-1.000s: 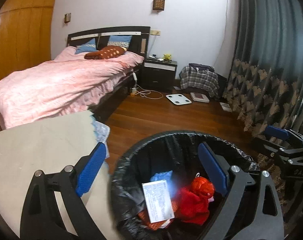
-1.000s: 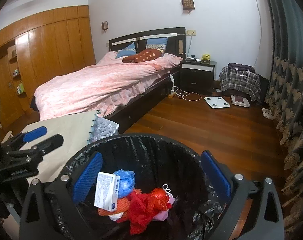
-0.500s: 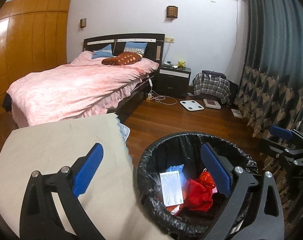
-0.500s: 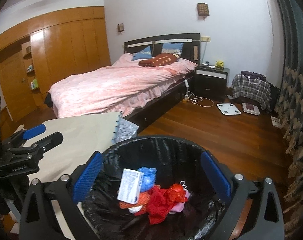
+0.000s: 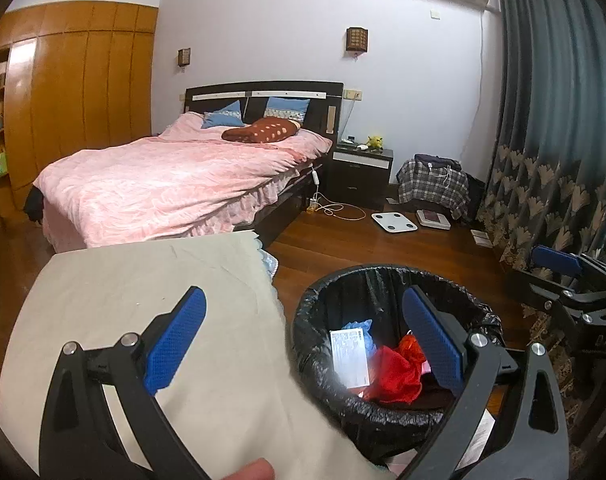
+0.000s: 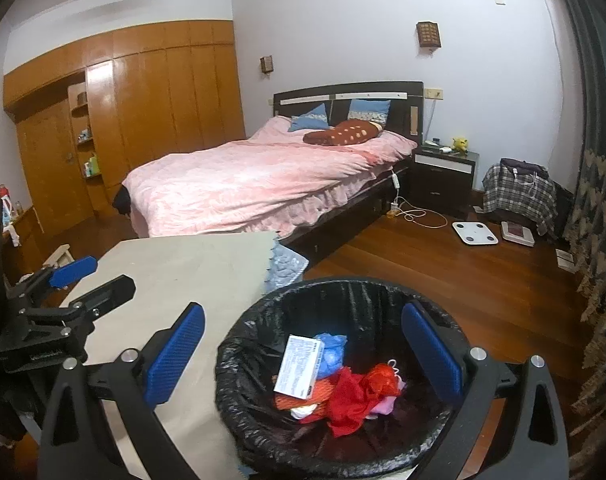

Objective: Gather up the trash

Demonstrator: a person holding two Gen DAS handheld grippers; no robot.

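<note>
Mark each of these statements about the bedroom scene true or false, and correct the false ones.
1. The bin is lined with a black bag. True.
2. A white box lies among the trash in the bin. True.
3. The left gripper is clamped on a red bag. False: its fingers stand wide apart with nothing between them; the red bag lies in the bin.
4. The bedcover is green. False: it is pink.
5. The right gripper is open and empty. True.
6. The white scale sits on the nightstand. False: it lies on the wooden floor.
</note>
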